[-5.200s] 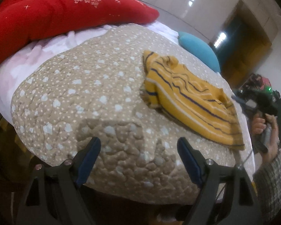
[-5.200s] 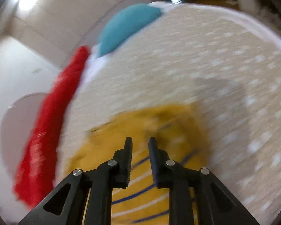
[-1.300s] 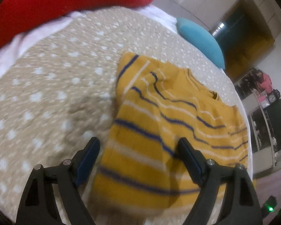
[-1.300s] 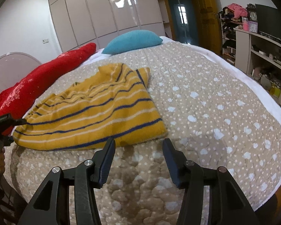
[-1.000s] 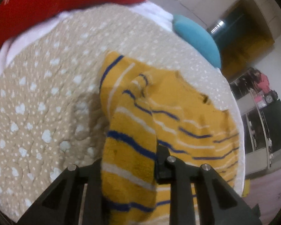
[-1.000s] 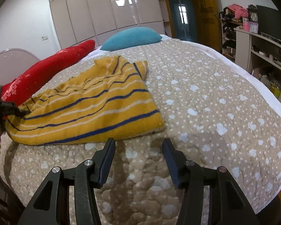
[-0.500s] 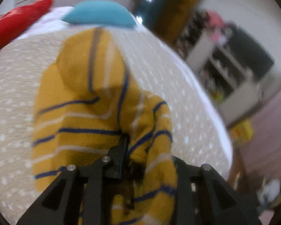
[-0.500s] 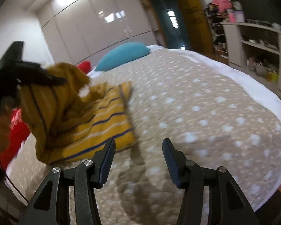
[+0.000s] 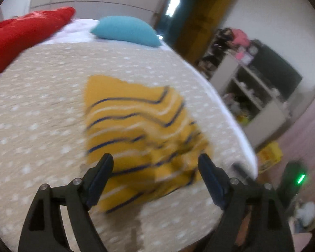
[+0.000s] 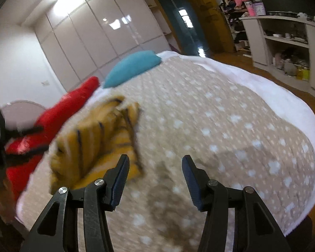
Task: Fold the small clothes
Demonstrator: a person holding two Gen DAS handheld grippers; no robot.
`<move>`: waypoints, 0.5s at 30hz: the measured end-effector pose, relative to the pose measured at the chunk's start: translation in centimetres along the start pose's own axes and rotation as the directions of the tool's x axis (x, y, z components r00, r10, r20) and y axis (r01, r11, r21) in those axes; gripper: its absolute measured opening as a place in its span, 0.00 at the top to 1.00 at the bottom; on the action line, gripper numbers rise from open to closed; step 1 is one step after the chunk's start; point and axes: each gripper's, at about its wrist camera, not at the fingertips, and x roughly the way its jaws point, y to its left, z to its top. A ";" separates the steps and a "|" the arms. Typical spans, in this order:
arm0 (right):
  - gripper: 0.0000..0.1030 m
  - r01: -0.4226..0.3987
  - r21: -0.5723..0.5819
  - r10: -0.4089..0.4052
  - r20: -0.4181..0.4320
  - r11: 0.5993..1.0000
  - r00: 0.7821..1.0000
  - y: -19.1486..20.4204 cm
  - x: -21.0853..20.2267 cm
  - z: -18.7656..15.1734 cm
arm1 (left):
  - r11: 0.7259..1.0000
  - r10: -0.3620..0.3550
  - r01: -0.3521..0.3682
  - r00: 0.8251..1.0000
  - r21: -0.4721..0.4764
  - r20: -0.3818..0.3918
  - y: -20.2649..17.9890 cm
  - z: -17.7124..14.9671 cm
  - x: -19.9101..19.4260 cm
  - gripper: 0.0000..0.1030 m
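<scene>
The left tool (image 9: 155, 169), which a second ago was clamped on a raised part of the yellow striped sweater (image 9: 140, 134), now stands with its jaws wide apart and holds nothing. The sweater has dropped back onto the bed (image 9: 37, 96) and lies as a smaller, doubled-over block in the near middle of the spotted quilt, just beyond the open fingertips (motion blur hides whether its edges line up). Judged from this, one fold has been laid and released; the bunched near-right corner suggests more folding or smoothing is needed.

Going left to right across the left wrist view: the red pillow (image 9: 25, 31) lies at the far left, the teal pillow (image 9: 126, 30) at the far middle, and the open shelf unit (image 9: 254, 96) stands at the right, off the bed.

The right tool (image 10: 155, 167) is as wide open as before and empty, hovering over bare quilt to the right of the sweater, well clear of it. In its view the sweater sits near the left edge of the bed, next to the red pillow.

No brand, label or writing can be read in either view; the items on the shelf unit are too small and blurred.
</scene>
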 end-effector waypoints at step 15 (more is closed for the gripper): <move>0.88 -0.203 -0.323 0.088 -0.337 0.924 0.937 11.1 9.1 1.1 | 0.965 0.057 -0.062 0.998 -0.256 -0.026 9.1 -8.2 -4.9 0.21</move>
